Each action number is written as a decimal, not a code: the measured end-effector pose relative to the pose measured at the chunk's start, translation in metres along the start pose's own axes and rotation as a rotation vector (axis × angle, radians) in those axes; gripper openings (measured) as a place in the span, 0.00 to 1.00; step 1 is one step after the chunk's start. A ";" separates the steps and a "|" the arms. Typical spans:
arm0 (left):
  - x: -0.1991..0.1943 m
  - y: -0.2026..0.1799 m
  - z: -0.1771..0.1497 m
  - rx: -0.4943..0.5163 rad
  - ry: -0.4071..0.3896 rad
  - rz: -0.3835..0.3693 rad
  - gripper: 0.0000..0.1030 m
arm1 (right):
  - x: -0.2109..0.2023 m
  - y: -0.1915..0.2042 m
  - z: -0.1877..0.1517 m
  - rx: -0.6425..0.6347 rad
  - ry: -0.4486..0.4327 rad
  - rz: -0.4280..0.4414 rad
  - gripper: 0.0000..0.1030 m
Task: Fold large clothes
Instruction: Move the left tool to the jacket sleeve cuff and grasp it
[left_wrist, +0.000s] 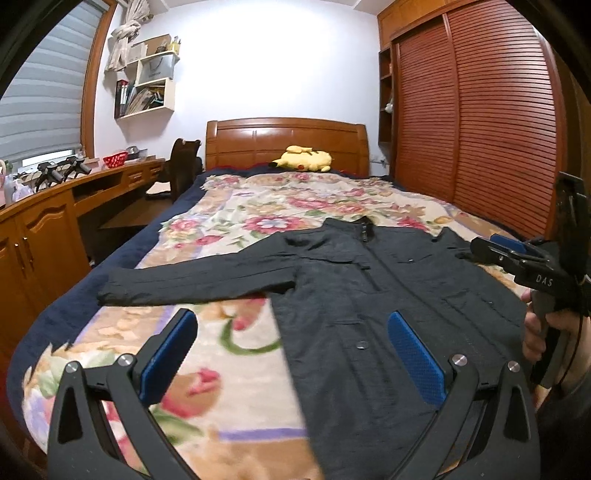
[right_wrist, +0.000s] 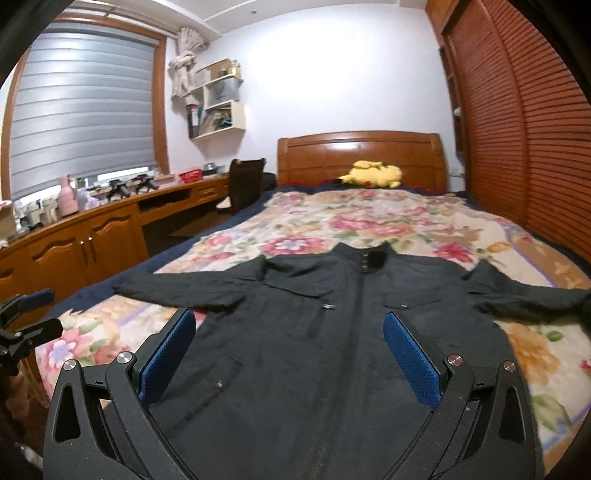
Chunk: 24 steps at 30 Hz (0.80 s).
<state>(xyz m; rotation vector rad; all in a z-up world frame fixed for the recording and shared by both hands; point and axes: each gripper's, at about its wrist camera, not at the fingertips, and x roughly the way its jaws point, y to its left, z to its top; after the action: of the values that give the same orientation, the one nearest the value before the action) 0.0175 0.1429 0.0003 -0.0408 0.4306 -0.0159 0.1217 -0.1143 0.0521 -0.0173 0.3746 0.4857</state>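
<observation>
A large dark jacket (left_wrist: 354, 295) lies flat, front up, on the floral bedspread (left_wrist: 258, 206), collar toward the headboard and both sleeves spread sideways. It also shows in the right wrist view (right_wrist: 314, 350). My left gripper (left_wrist: 291, 332) is open and empty above the jacket's lower left edge. My right gripper (right_wrist: 290, 332) is open and empty above the jacket's lower middle. The right gripper also shows at the right edge of the left wrist view (left_wrist: 495, 249), over the jacket's right sleeve. The left gripper shows at the left edge of the right wrist view (right_wrist: 29, 314).
A yellow plush toy (left_wrist: 303, 159) lies by the wooden headboard (left_wrist: 288, 140). A wooden desk (left_wrist: 74, 192) with clutter runs along the left, with a dark chair (left_wrist: 181, 166) beside the bed. A slatted wardrobe (left_wrist: 480, 129) stands close on the right.
</observation>
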 end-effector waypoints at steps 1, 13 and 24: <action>0.004 0.007 0.000 0.003 0.007 0.008 1.00 | 0.006 0.003 0.001 -0.002 0.003 0.007 1.00; 0.068 0.092 -0.002 -0.069 0.115 0.102 1.00 | 0.074 0.027 -0.001 -0.082 0.090 0.109 1.00; 0.127 0.184 0.006 -0.187 0.202 0.206 1.00 | 0.110 0.039 -0.011 -0.102 0.186 0.170 1.00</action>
<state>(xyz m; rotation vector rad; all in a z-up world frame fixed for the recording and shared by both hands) 0.1362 0.3240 -0.0549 -0.1800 0.6359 0.2246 0.1900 -0.0307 0.0050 -0.1314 0.5363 0.6734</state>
